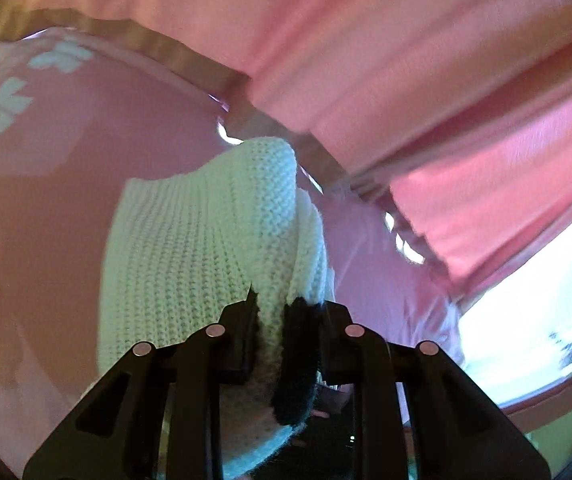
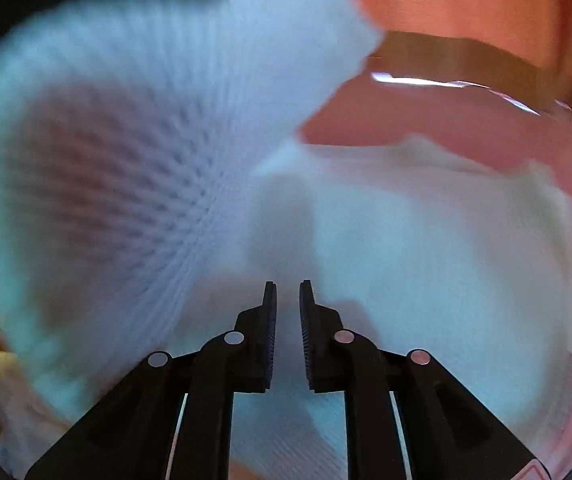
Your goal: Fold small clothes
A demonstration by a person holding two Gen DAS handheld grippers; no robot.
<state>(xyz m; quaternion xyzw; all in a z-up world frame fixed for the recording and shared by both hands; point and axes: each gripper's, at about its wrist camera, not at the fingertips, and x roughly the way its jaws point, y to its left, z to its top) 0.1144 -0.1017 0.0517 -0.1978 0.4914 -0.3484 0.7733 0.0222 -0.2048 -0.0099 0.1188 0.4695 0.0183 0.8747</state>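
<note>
A small white knitted garment (image 1: pixel 205 248) with a black trim (image 1: pixel 298 360) hangs lifted in the left wrist view. My left gripper (image 1: pixel 271 304) is shut on its edge, knit pinched between the fingers. In the right wrist view the same white knit (image 2: pixel 125 152) is blurred, one part raised at the left and the rest (image 2: pixel 426 240) lying flat below. My right gripper (image 2: pixel 288 292) hovers just above the flat part, its jaws a narrow gap apart with nothing between them.
A pink tablecloth (image 1: pixel 65 200) covers the surface, with white snowflake prints (image 1: pixel 1 108) at the far left. A pink curtain (image 1: pixel 406 60) hangs behind the table edge. A bright window area (image 1: pixel 538 308) lies at right.
</note>
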